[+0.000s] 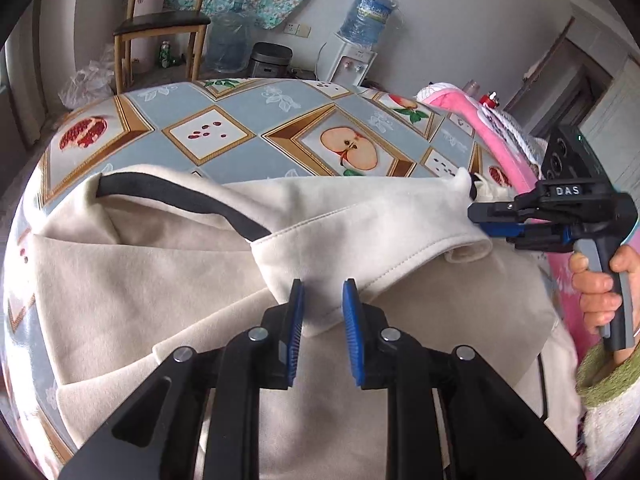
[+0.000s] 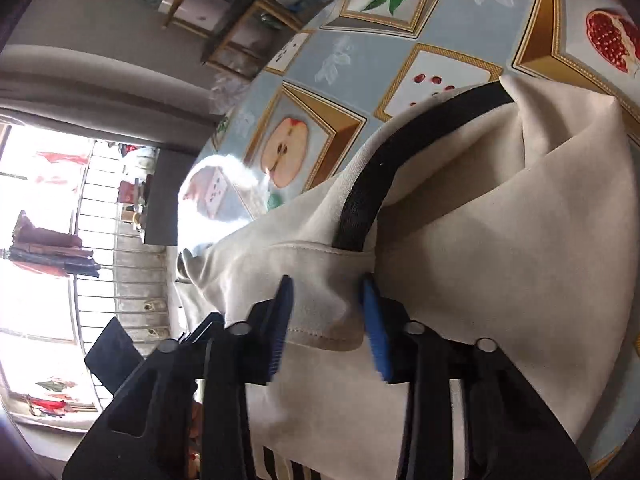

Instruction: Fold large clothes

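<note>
Both grippers, left [image 1: 322, 292] and right [image 2: 326, 292], pinch cream garment [image 1: 140, 280] folds. Black neckband [image 1: 180, 196] shows; near hem's cut off.

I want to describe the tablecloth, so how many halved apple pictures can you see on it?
1. The halved apple sits mid-table on the tablecloth, just beyond the cream garment; the right wrist view shows the same one. More may be hidden under the garment.

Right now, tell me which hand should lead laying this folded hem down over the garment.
Left, probably. The left gripper pinches the hem near its middle, above the garment; the right gripper grips only the hem's far end.
</note>
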`<state>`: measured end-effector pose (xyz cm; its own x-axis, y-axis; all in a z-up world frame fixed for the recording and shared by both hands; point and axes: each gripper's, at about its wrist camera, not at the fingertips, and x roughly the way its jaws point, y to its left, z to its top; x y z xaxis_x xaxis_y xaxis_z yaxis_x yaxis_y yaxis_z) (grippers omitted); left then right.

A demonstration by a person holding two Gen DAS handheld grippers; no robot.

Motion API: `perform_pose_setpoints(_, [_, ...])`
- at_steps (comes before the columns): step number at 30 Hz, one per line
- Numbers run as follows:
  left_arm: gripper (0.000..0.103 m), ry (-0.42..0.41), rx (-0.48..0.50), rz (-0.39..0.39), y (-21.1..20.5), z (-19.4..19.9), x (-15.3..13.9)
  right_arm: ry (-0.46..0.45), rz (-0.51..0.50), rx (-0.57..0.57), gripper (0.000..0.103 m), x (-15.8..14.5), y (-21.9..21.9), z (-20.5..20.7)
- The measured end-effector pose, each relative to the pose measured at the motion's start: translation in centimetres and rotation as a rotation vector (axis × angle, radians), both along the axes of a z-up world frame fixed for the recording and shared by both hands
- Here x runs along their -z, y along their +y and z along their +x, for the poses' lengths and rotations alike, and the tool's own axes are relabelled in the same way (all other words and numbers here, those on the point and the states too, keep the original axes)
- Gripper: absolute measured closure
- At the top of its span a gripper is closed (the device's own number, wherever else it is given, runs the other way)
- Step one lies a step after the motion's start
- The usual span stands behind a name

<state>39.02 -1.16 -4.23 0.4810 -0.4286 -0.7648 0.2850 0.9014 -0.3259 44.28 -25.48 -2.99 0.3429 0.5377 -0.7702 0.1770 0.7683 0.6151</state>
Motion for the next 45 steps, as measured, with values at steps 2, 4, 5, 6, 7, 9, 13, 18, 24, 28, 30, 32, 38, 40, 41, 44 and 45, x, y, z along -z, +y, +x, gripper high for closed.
perform_pose_setpoints(2, [0.084,0.000,0.000,-0.001,0.3,-0.2,0.0,-0.053,0.035,-0.012,0.093,-1.2,0.0,-0.8])
perform_pose_setpoints(4, [0.084,0.011,-0.004,-0.029,0.8,-0.3,0.1,-0.112,0.040,-0.044,0.095,-2.6,-0.1,-1.8])
perform_pose_setpoints(5, [0.084,0.014,-0.004,-0.040,1.0,-0.3,0.1,-0.125,0.034,-0.058,0.095,-2.9,-0.1,-2.3])
perform_pose_setpoints(6, [0.084,0.018,-0.005,-0.046,1.1,-0.4,0.1,-0.126,0.019,-0.069,0.095,-2.8,-0.1,-2.6])
perform_pose_setpoints(7, [0.084,0.022,-0.004,-0.047,1.2,-0.4,0.1,-0.113,-0.016,-0.077,0.096,-2.1,0.0,-2.8])
perform_pose_setpoints(9, [0.084,0.026,0.003,-0.043,1.2,-0.6,0.0,-0.065,-0.125,-0.090,0.096,-0.4,0.2,-2.7])
perform_pose_setpoints(13, [0.084,0.012,0.005,-0.046,1.8,-1.0,-1.3,-0.074,-0.248,-0.104,0.091,0.6,0.9,-2.5])
perform_pose_setpoints(18, [0.084,-0.060,0.008,-0.073,3.3,-1.5,-4.1,-0.209,-0.586,-0.107,0.068,-3.6,2.9,-4.0])
perform_pose_setpoints(24, [0.084,-0.081,0.007,-0.134,2.0,1.4,-5.6,-0.338,-0.537,-0.198,0.068,-5.0,7.3,-3.6])
perform_pose_setpoints(28, [0.084,-0.022,-0.028,-0.091,-0.2,4.6,-3.5,-0.317,-0.483,-0.250,0.068,-1.9,9.5,-2.0])
perform_pose_setpoints(30, [0.084,0.029,-0.053,-0.005,-0.5,5.0,-1.5,-0.288,-0.506,-0.267,0.070,-0.1,9.6,-2.1])
perform_pose_setpoints(32, [0.084,0.053,-0.063,0.010,0.2,4.4,-0.3,-0.280,-0.505,-0.281,0.073,0.8,8.9,-3.0])
perform_pose_setpoints(38, [0.084,-0.012,-0.074,-0.001,2.0,1.9,-0.5,-0.282,-0.419,-0.302,0.071,-0.1,6.6,-4.0])
perform_pose_setpoints(40, [0.084,-0.058,-0.071,0.023,2.0,1.4,-1.6,-0.316,-0.413,-0.272,0.066,-1.7,6.3,-4.0])
perform_pose_setpoints(41, [0.084,-0.091,-0.067,0.027,1.9,1.1,-2.3,-0.343,-0.408,-0.252,0.061,-2.6,6.1,-4.2])
perform_pose_setpoints(44, [0.084,-0.145,-0.011,0.007,0.6,0.7,-3.7,-0.367,-0.421,-0.200,0.058,-3.4,6.0,-3.2])
perform_pose_setpoints(45, [0.084,-0.144,0.012,0.011,-0.1,0.7,-3.8,-0.361,-0.428,-0.192,0.058,-3.0,6.1,-2.8])
